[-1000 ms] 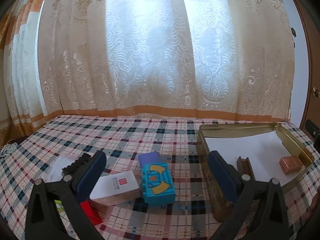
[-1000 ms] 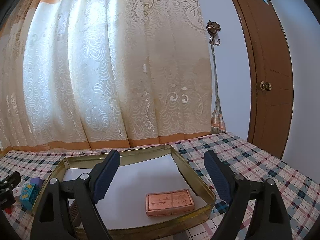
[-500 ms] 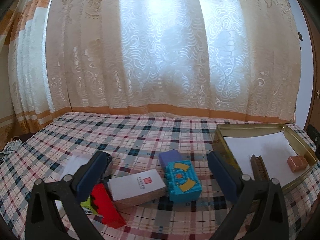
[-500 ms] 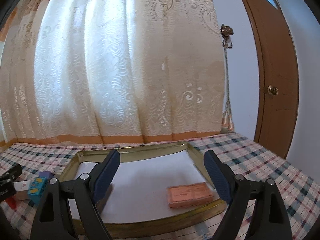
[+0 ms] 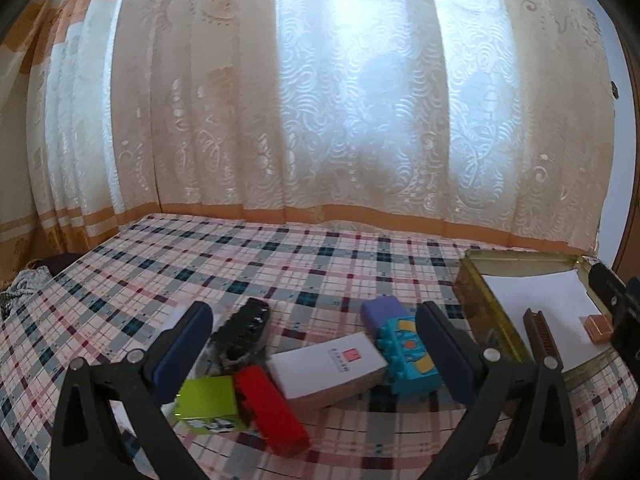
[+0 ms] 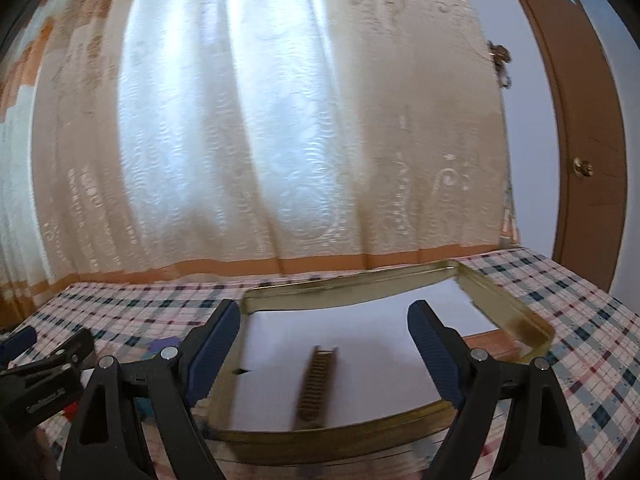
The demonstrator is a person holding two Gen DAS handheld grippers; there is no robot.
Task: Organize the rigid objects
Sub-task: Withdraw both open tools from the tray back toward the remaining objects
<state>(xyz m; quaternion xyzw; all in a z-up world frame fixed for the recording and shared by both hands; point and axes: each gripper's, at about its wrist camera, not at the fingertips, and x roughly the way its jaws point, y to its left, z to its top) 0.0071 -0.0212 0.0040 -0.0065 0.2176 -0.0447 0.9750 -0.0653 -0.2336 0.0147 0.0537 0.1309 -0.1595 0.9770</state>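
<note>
- Pale patterned curtain (image 5: 320, 120) with an orange band along the hem, backlit; brown door (image 6: 580, 140) at the right in the right wrist view.
- Plaid tablecloth (image 5: 280, 264) in pink, white and dark blue over the whole surface.
- Gold tin tray (image 6: 516, 312) lined with white paper, at the right of the left wrist view and straight ahead in the right wrist view.
- Inside the tray: a brown ridged bar (image 6: 318, 384) near the left side, a copper-coloured box (image 5: 599, 327) toward the right; motion blur in the right wrist view.
- Left of the tray, on the cloth, a cluster: white box (image 5: 326, 368) with a small red mark, teal toy block (image 5: 408, 354) touching its right end, purple block (image 5: 382, 312) just behind the teal one.
- Red brick (image 5: 272, 412) touching the white box's left corner, green box (image 5: 210, 404) beside the red brick, black ridged piece (image 5: 244, 330) behind them.
- Left gripper (image 5: 316, 352): jaws wide apart, nothing clamped, the white box and teal block seen between the blue pads.
- Right gripper (image 6: 324, 344): jaws wide apart, nothing held, above the near edge of the tray with the brown bar seen between them.
</note>
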